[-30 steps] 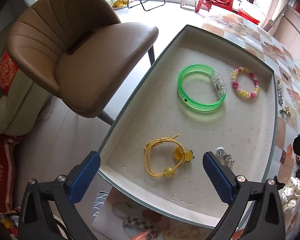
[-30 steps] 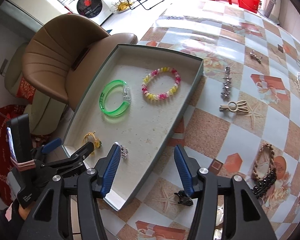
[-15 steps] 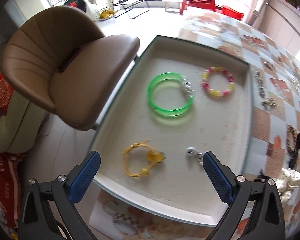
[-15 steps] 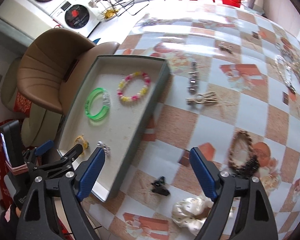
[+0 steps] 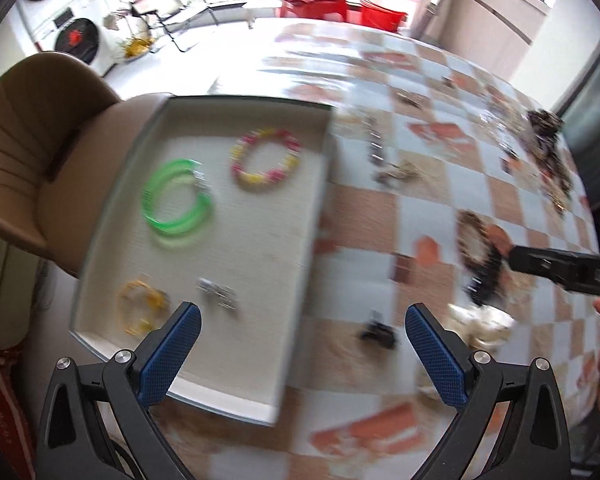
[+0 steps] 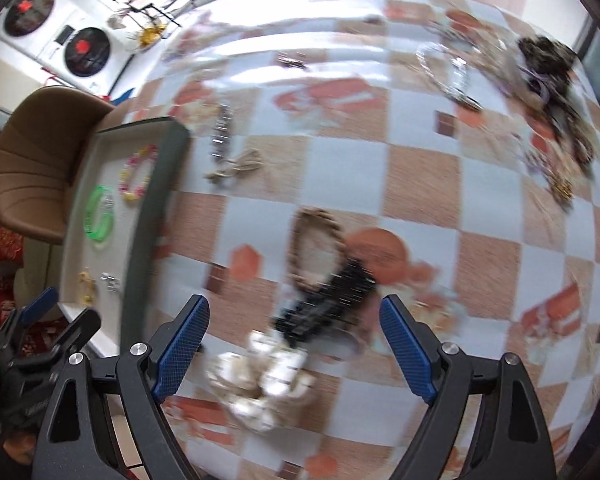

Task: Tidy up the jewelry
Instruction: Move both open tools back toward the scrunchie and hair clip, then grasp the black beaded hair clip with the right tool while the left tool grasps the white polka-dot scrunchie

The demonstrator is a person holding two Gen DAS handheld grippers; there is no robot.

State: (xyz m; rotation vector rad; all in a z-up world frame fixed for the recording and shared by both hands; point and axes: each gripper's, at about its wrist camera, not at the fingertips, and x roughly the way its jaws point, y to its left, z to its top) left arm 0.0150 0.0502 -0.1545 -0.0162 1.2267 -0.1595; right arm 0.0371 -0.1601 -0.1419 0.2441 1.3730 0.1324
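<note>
A shallow white tray (image 5: 260, 240) lies at the table's left edge. It holds a green bangle (image 5: 176, 204), a pink and yellow bead bracelet (image 5: 266, 164), a yellow hair tie (image 5: 140, 310) and a small silver piece (image 5: 216, 294). My left gripper (image 5: 300, 320) hangs open over the tray's right wall, nothing between its fingers. My right gripper (image 6: 295, 312) stands open above a black comb clip (image 6: 324, 300), a brown braided loop (image 6: 316, 248) and a white fabric piece (image 6: 260, 376) on the checked tablecloth (image 6: 420, 184). Both views are blurred.
A small black clip (image 5: 376, 330) lies just right of the tray. Farther off lie a silver clip (image 6: 222, 132), a beige bow (image 6: 236, 168), a clear hoop (image 6: 448, 72) and a dark pile (image 6: 552, 80). A brown chair (image 5: 32, 160) stands left of the table.
Both grippers swung right, from over the tray toward the tablecloth. The right gripper's jaws widened early on and have stayed wide. Nothing in the tray moved.
</note>
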